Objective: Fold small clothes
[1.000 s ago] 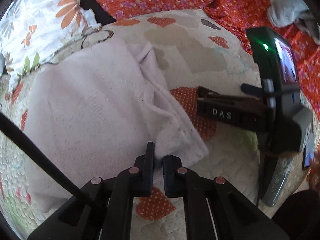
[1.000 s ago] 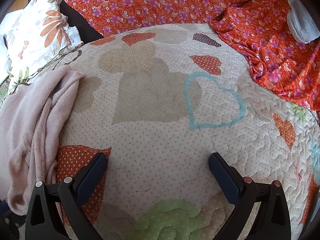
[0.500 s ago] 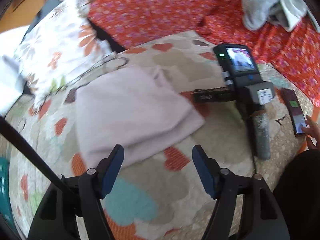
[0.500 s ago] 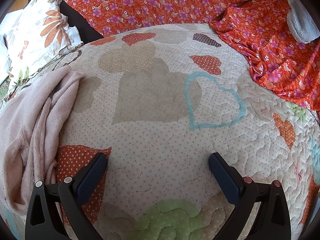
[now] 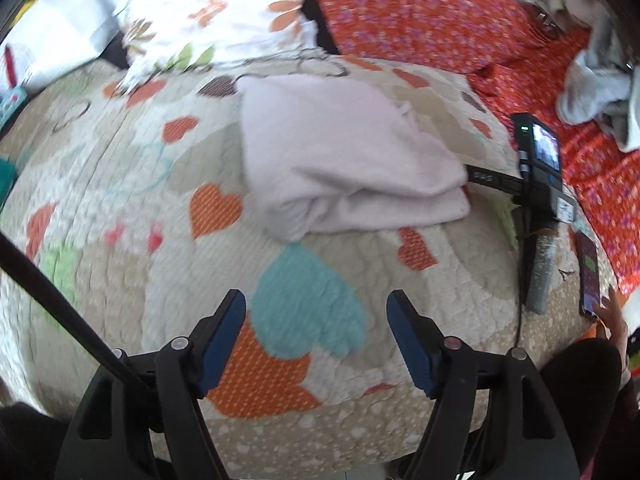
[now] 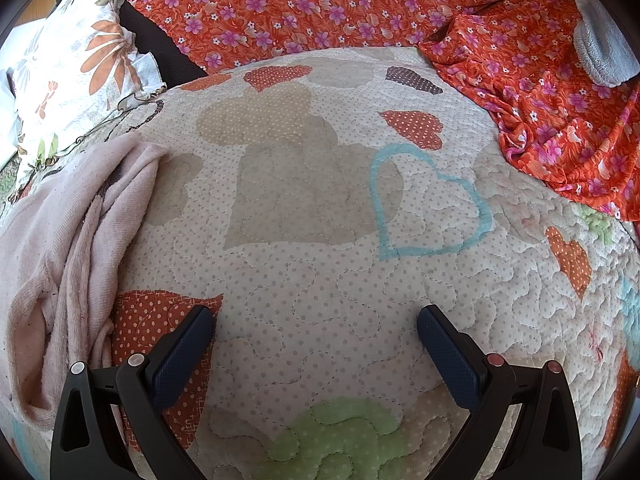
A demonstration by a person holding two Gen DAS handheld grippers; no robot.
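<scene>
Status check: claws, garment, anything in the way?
Left claw open, empty. Right claw open, resting on quilt. Pale pink garment lies folded. Nothing blocking.

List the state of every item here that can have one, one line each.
left gripper: open, holding nothing
right gripper: open, resting on the quilt
pink garment: folded, lying on the quilt
camera screen: lit
phone: screen lit
grey clothes: unfolded heap

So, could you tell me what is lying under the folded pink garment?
The pink garment rests directly on the heart-patterned quilt. The right gripper lies beside its right edge. Anything beneath the folds themselves is covered and cannot be seen.
</scene>
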